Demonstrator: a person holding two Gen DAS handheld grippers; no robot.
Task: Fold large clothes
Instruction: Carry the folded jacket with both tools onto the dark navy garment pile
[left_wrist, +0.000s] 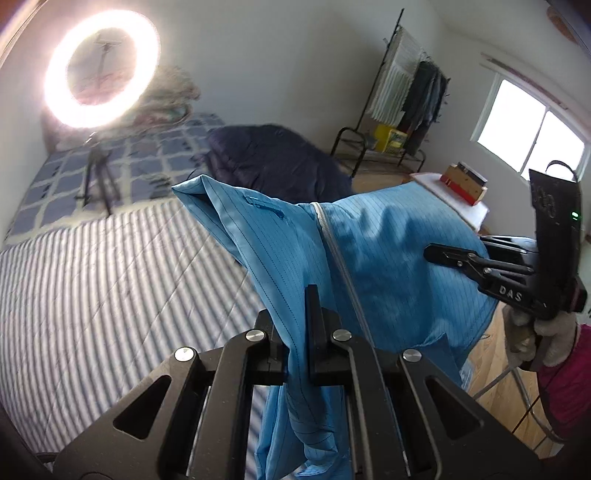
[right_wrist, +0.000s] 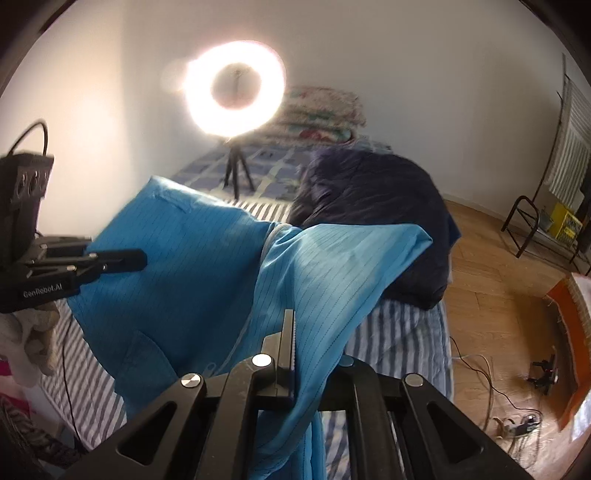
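Zipper (left_wrist: 334, 251) visible left wrist only; floor cables (right_wrist: 517, 424) right.

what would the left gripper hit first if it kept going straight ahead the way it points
Likely the blue garment it already clamps, stretched across its front; beyond that, probably the dark blanket on the bed, though depth is unclear.

The zip-front garment (left_wrist: 369, 240) hangs above the bed (left_wrist: 92, 288), pinched between the left gripper (left_wrist: 295, 332) and right gripper (right_wrist: 314, 354). Behind it a dark coat (right_wrist: 376, 206) lies on the bed; the ring light (right_wrist: 234, 88) stands beyond.
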